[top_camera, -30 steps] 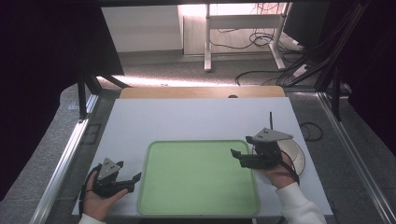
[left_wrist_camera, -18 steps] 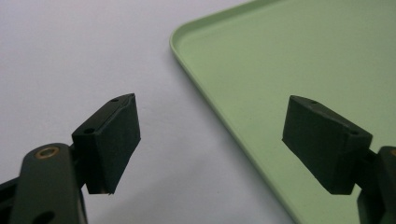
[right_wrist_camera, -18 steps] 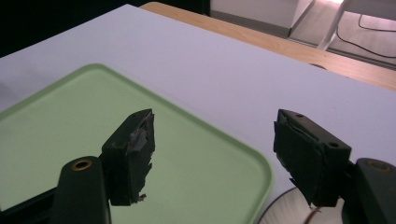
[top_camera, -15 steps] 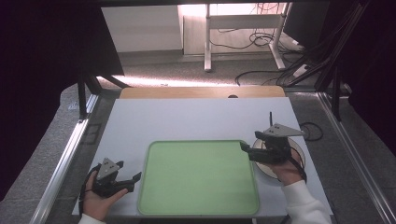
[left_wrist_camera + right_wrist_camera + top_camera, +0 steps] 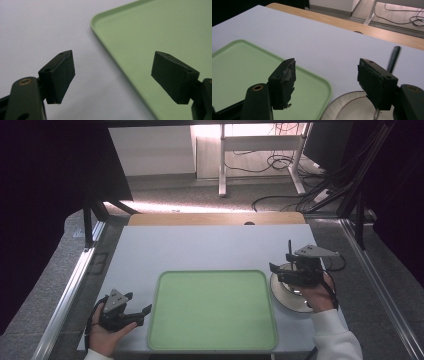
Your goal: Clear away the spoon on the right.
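Right gripper (image 5: 325,82), jaws spread and empty, above a round white ceramic plate (image 5: 347,106) bearing a dark-handled utensil (image 5: 393,58). Left gripper (image 5: 112,76), jaws likewise released, straddles the smooth rounded rim of a flat pale-green plastic tray (image 5: 140,37).

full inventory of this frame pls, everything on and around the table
tray: 1, light green, empty, middle of the table's near half
plate: 1, white with a dark rim line, on the table just right of the tray
utensil: 1, dark handle, standing up from the plate; kind unclear
table: 1, white top with a wooden strip along the far edge
cables: several, black, on the floor beyond the table
left claw: 1, black, open, at the tray's left edge
right claw: 1, black, open, above the plate
hands: 2, one holding each claw
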Demonstrator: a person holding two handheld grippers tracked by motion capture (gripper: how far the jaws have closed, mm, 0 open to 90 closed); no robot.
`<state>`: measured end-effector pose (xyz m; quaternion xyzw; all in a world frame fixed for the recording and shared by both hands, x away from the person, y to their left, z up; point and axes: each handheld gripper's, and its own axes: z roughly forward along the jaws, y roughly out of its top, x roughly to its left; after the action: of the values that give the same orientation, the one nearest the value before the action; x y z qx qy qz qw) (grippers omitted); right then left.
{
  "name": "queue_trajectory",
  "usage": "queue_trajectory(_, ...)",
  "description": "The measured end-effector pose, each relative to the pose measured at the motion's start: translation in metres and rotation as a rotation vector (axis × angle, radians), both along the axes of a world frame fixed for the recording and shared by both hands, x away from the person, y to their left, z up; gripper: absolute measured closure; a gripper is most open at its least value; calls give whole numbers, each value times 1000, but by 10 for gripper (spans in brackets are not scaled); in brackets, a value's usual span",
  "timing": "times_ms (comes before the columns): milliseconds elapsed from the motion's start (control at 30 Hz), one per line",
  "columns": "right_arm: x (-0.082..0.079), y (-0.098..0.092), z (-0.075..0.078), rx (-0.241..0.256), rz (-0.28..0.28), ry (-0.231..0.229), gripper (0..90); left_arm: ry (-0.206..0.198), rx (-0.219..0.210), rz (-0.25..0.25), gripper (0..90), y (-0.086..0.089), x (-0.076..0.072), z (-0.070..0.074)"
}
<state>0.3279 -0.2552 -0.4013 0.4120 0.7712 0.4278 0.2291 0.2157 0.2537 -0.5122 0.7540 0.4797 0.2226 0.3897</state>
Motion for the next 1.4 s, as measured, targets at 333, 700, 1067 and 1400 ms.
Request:
queue_trajectory(333, 12, -25, -4, 11, -84, 18, 316, 5, 4, 1, 185, 1, 0, -1)
queue_trajectory(700, 28, -40, -10, 2, -144, 36, 319, 2, 3, 7, 185, 0, 0, 0)
queue_trajectory(1067, 60, -48, -16, 5, -174, 76, 351, -5, -2, 17, 184, 2, -1, 1)
queue_trajectory(1400, 86, -57, -32, 14, -197, 121, 397, -6, 5, 18, 184, 1, -2, 1)
